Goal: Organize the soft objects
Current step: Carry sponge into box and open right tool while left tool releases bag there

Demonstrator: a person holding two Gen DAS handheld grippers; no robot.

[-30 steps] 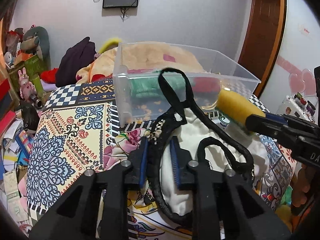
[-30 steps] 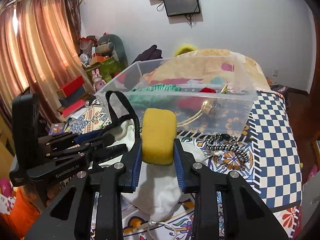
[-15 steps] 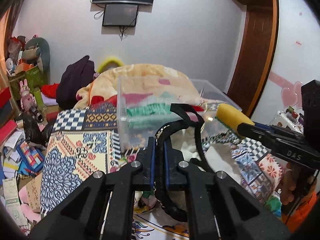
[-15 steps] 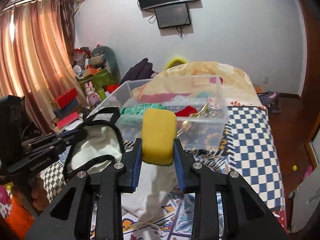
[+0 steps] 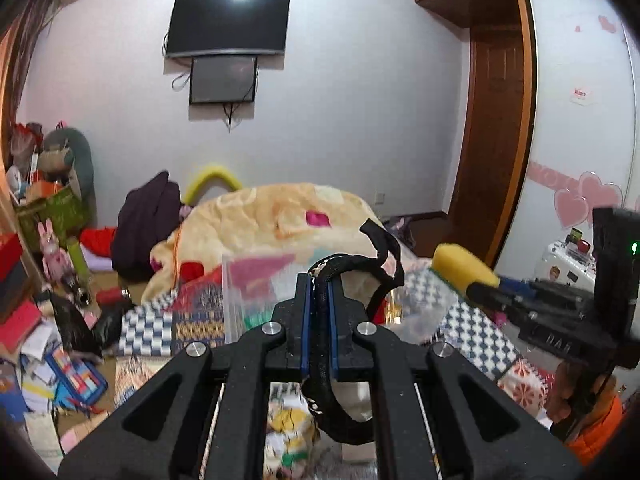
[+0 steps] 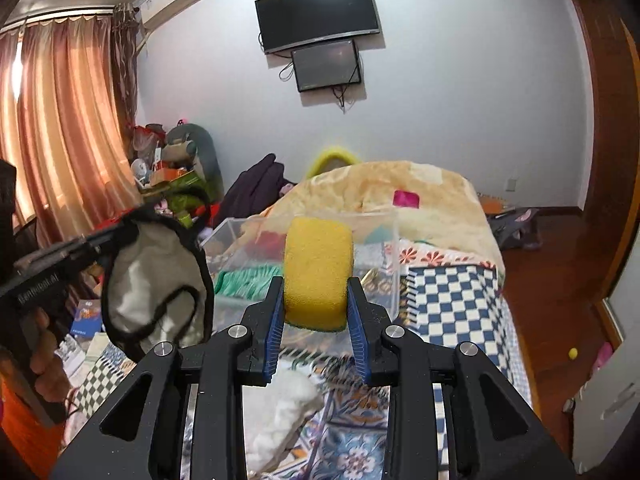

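Above the clear plastic bin [image 6: 312,248], the left gripper [image 5: 320,320] pinches a black-trimmed white cloth pouch [image 6: 156,280]; the right gripper [image 6: 316,320] squeezes a yellow sponge block [image 6: 318,272].

There are two grippers, the left gripper [image 5: 320,304] and the right gripper [image 6: 316,312]. There is one yellow sponge [image 6: 318,272], one white bag [image 6: 156,280], one clear bin [image 6: 384,256] and two screens, the big TV [image 6: 318,12] and the small screen [image 6: 326,65].

left gripper [image 5: 319,312] pinching black strap [image 5: 320,344] — lifted, sponge [image 5: 460,264] right
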